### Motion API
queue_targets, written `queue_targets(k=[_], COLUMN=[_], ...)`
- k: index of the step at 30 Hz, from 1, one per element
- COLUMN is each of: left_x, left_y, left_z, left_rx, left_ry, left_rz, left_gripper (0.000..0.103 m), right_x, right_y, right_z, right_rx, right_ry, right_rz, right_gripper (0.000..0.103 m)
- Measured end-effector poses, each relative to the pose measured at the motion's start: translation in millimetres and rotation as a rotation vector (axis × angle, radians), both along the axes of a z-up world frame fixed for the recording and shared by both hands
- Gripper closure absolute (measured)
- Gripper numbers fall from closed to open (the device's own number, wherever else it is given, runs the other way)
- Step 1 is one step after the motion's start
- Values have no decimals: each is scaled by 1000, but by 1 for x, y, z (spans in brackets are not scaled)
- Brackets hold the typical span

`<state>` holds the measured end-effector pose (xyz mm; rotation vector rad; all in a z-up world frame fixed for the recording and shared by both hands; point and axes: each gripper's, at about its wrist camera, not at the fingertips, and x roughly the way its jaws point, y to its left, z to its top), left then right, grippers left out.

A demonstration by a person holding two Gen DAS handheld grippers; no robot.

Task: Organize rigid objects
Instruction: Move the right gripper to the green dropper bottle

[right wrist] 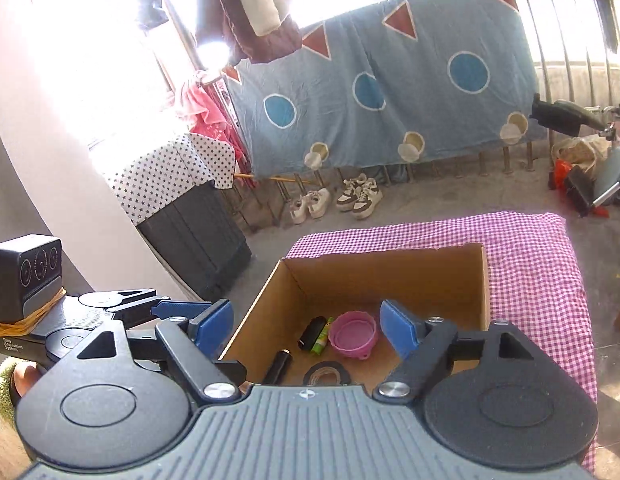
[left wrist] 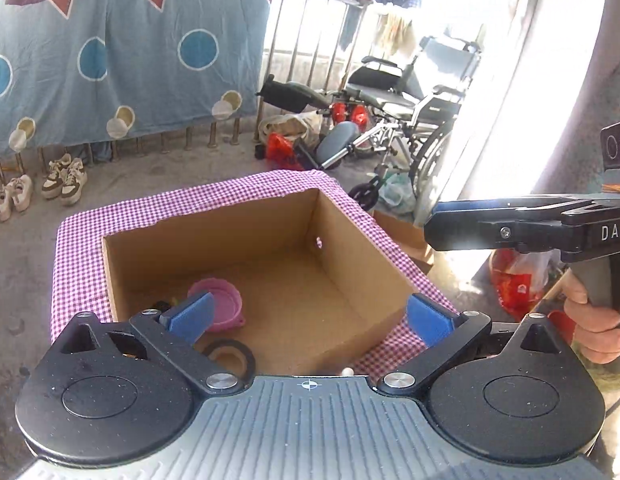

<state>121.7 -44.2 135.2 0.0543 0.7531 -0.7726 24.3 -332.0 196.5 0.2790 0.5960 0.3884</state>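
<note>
Between the spread fingers of the left gripper (left wrist: 310, 316) lies the floor of an open cardboard box (left wrist: 350, 264); the jaws stand wide apart and hold nothing. A pink bowl (left wrist: 221, 304) sits on the box floor just beyond the left fingertip (left wrist: 191, 314), and a black tape ring (left wrist: 229, 356) lies nearer, below that same finger. The box stands on a pink checked cloth (left wrist: 77, 264), which shows past the right fingertip as well.

The right gripper (right wrist: 307, 328) is likewise fully open and empty, held above the same box (right wrist: 390, 276). Between its 2 fingers the pink bowl (right wrist: 354, 334) rests close to the right fingertip (right wrist: 398, 328). A green tube (right wrist: 322, 337) touches the bowl's left side, with a black cylinder (right wrist: 312, 333) alongside it. A 2nd black cylinder (right wrist: 278, 366) and the tape ring (right wrist: 326, 374) lie nearer the gripper body. The checked cloth (right wrist: 538, 272) extends beyond the right finger.
</note>
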Motion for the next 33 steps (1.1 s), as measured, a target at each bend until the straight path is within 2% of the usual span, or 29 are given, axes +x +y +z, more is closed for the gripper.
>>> queue_targets(k=[1,5,7,10,13,16,21,25,27,29,31,33], left_x=[-7,-33,-42,-46,-45,-45,-41,-40,-42,-48,-57,-63], left_y=[2,5,8,8,7,8,-12,-18,-19,-23,-30,-40], left_z=[-3,-25,-44,-67,-87,-97,-109,-119,-121,-122,-121,-121], left_rx=[10,28,8,-44,-105,-143,-77,-76,-68,-41,24,84], left_ry=[10,34,67,128,154,155,153,145,123,48,-79,-166], left_rz=[-17,-28,-17,-16,26,55,29,-5,-9,10,18,4], left_gripper=[1,1,0,0,0,0,0,0,0,0,0,0], right_x=[-15,-61,-75,-85,-91,-93,-77,-62,-55,-50,-44,-37], right_y=[3,22,31,35,30,19,7,4,4,6,10,15], right_z=[-2,-29,-53,-85,-105,-117,-126,-135,-138,-140,-142,-143], right_rx=[-15,-90,-116,-99,-80,-27,13,42,53,56,54,50], right_ry=[-26,-81,-74,-33,2,25,33,56,61,64,69,77], right_rz=[-12,-86,-130,-194,-248,-240,-237,-216,-202,-185,-164,-137], right_gripper=[8,7,8,10,19,30,38,47,52,56,59,61])
